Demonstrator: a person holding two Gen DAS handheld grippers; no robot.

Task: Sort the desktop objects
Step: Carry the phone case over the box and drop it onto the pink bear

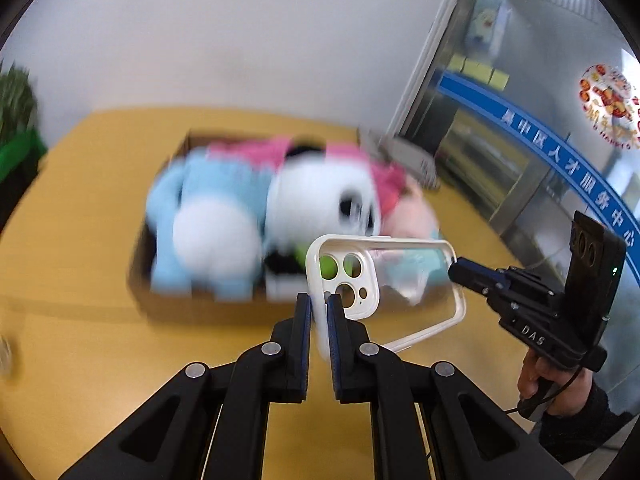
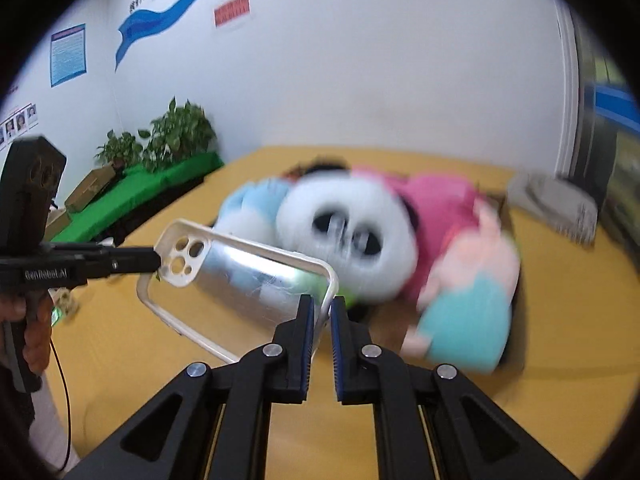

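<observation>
Both grippers on one phone case (image 1: 384, 280), held in the air above the yellow table (image 1: 80, 340), just in front of the cardboard box (image 1: 200, 304).

Left gripper (image 1: 319, 308): fingers clamped on the case's camera-cutout end, rim pinched between the blue pads (image 1: 335, 332). In the right wrist view it comes in level from 9 o'clock, tip at the cutout corner, with a hand (image 2: 34, 340) wrapped round the grip below and a cable hanging from it. Body reads "GenRobot.AI".

Right gripper (image 2: 321, 312): fingers closed on the opposite end's white rim. In the left wrist view it reaches in from 3 o'clock, angled slightly up toward the case, a hand (image 1: 548, 376) in a dark sleeve on the handle. Body reads "DAS"; green LED lit on the upright black module.

Case: white bumper, clear back, tilted, long axis spanning between the two grippers.

Box is packed with plush toys, motion-blurred: a blue-and-white one (image 1: 200, 224) at 9 o'clock, a panda (image 1: 324, 204) in the middle, a pink one (image 2: 444, 216) behind it, a peach-and-teal one (image 2: 468, 300) at 3 o'clock.

Blue band on the glass partition (image 1: 560, 152) carries white Chinese characters, partly legible: "人才服务中心".
</observation>
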